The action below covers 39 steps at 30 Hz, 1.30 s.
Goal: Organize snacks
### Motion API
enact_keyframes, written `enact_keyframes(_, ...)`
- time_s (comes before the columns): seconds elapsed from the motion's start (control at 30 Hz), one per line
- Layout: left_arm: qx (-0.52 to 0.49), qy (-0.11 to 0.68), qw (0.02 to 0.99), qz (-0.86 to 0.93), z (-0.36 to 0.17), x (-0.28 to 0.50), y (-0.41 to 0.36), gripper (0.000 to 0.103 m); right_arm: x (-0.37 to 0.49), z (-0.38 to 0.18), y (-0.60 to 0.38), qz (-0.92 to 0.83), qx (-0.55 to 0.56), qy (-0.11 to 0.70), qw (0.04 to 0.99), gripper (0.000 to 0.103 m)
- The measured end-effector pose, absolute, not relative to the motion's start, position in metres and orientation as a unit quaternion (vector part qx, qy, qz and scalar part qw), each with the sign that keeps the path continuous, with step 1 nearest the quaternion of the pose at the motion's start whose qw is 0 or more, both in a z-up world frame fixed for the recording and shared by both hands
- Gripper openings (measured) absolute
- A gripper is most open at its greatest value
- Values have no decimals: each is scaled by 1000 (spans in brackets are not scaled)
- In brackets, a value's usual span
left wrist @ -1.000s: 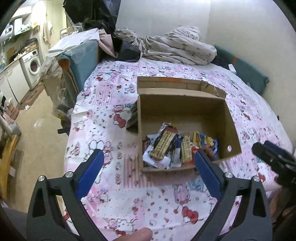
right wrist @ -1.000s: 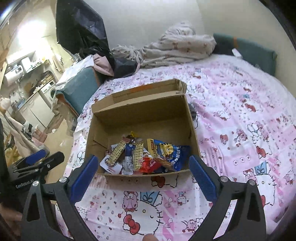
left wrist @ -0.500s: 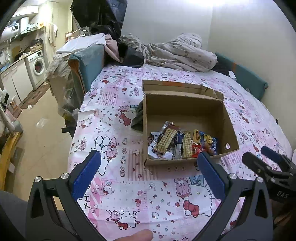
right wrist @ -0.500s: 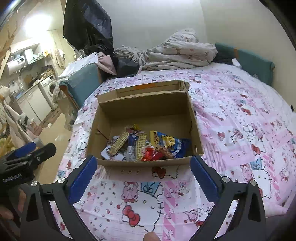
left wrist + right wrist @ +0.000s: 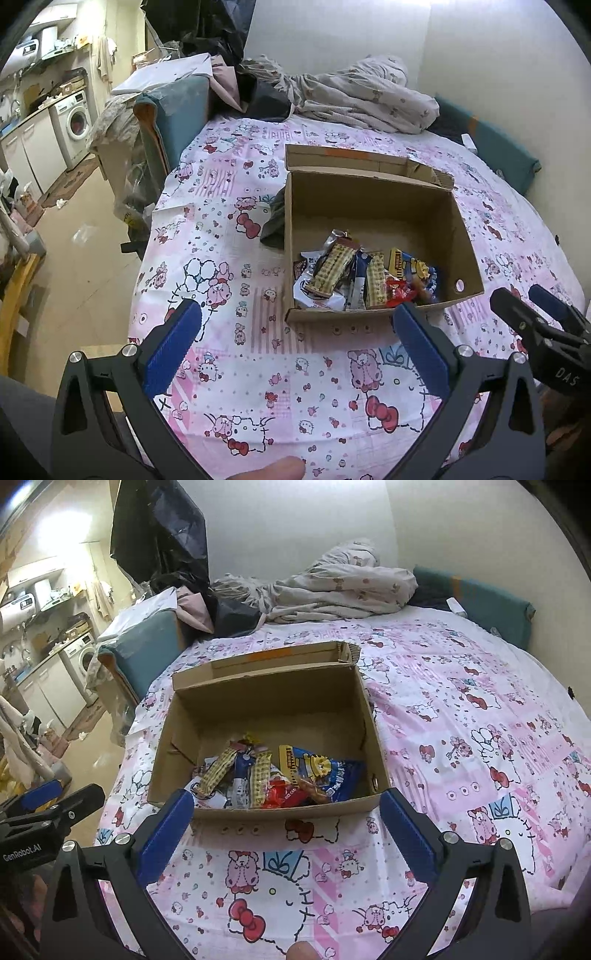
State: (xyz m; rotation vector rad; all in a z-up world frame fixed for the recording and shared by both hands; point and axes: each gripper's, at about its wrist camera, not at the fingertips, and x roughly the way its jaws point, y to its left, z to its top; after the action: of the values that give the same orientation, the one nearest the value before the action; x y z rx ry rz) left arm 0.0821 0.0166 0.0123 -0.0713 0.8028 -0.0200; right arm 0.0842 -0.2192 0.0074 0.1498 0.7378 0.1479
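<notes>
Cardboard box of snacks sat at twelve o'clock; your left gripper and right gripper gaped empty: descend squarely.

- The far half of my open brown cardboard box is bare floor; wrapped snacks crowd its near wall.
- The pink cartoon-print bedsheet lies open toward the bed's right edge.

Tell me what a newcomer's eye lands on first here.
First, the open cardboard box in the middle of the bed, with bright snack packets heaped at its near end. Next, the pink cartoon bedsheet under it. Both grippers, left and right, hang open and empty short of the box.
</notes>
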Motion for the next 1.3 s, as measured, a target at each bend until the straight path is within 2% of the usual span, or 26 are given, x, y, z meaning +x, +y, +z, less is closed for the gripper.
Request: enact_keyframes(1.3,-30,388,921,-8,14,82,16,103,80,11,-216,83,74,357,928,103)
